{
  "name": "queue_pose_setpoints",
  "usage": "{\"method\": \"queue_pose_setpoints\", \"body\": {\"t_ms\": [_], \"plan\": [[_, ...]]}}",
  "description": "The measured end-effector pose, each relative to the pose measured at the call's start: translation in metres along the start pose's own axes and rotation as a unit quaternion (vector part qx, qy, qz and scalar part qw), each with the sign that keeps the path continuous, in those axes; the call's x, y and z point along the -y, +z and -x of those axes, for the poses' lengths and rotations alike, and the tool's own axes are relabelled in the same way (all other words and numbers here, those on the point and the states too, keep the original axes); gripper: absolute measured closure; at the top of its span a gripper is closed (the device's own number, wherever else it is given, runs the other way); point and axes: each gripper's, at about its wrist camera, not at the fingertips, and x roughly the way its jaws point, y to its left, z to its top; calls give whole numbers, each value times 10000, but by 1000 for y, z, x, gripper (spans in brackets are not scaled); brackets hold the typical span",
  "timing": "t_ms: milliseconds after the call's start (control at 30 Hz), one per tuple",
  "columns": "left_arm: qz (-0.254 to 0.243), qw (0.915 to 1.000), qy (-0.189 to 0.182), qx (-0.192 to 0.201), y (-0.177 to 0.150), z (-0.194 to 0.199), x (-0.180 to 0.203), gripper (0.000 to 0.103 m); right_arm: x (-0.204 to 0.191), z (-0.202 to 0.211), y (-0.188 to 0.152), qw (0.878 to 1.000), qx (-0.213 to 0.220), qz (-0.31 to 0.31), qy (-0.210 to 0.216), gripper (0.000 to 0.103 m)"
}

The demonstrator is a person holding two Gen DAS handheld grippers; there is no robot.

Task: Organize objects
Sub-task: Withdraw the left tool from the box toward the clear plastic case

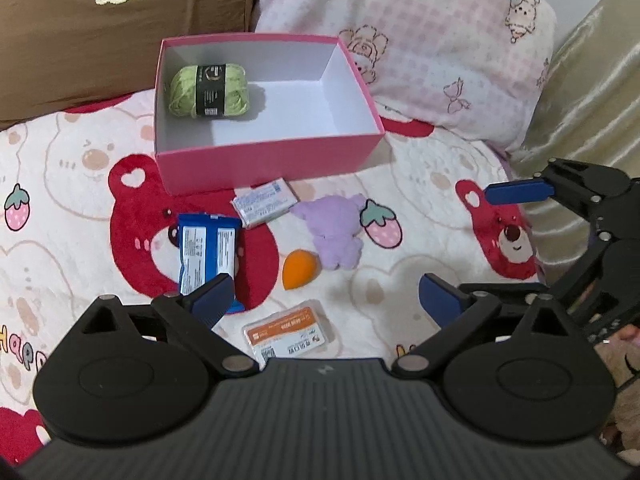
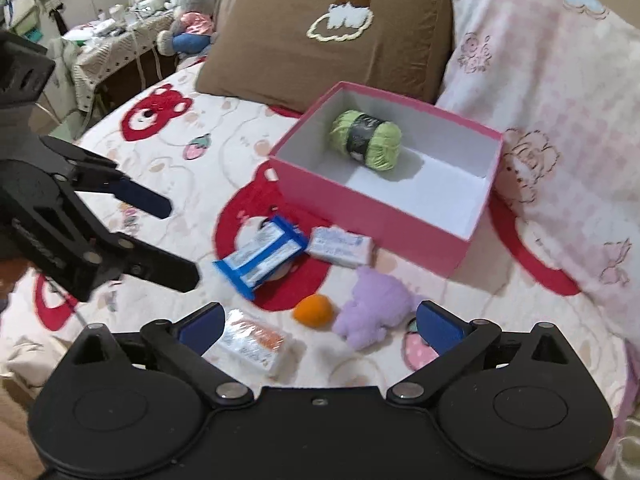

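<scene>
Holding both sets of tongs spread wide and empty, you hover over the bed: left tongs (image 1: 326,300) above the orange-labelled packet (image 1: 289,333), right tongs (image 2: 318,326) above the same cluster, nothing between either pair. Step in hand, as judged: pick one loose item and carry it to the pink box (image 1: 264,170), which sits on the bedspread against the pillows with a green yarn ball (image 1: 210,90) already inside, lying on its side at the box's left end. Just ahead of the left tongs lie an orange sponge (image 1: 298,269), a purple plush toy (image 1: 336,232), a blue snack pack (image 1: 206,256) and a white wrapped packet (image 1: 265,201), all near one another in front of the box. Choose the orange-labelled packet: its long axis runs left-right, slightly tilted, so close across the short width. Keep the other tongs well apart.
</scene>
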Motion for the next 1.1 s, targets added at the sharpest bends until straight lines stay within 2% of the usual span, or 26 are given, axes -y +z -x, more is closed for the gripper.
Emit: {"method": "queue_pose_setpoints", "body": {"t_ms": [267,400,533,633,733,900,1100], "plan": [[137,9995,-67,-263,-16,-23,-6,3,-11,-6,-20,9999,2,86,-99,0],[161,9994,11,-290,-30,-35,-11,3,-9,-23,-30,10000,32,-34,8,0],[87,9991,240,-341,-44,-47,-15,3,-9,-39,-42,9995,138,-137,260,0],[143,9990,176,-373,-50,-54,-20,5,-17,-52,-53,9990,352,31,284,0],[60,9989,322,-333,-54,-61,-22,5,-25,-61,-65,9965,659,305,406,0],[51,9991,245,-335,-57,-71,-24,4,-38,-82,-78,9936,606,771,560,1],[7,9983,412,-419,-66,-92,-24,5,-27,-104,-88,9945,562,360,812,1]]}}
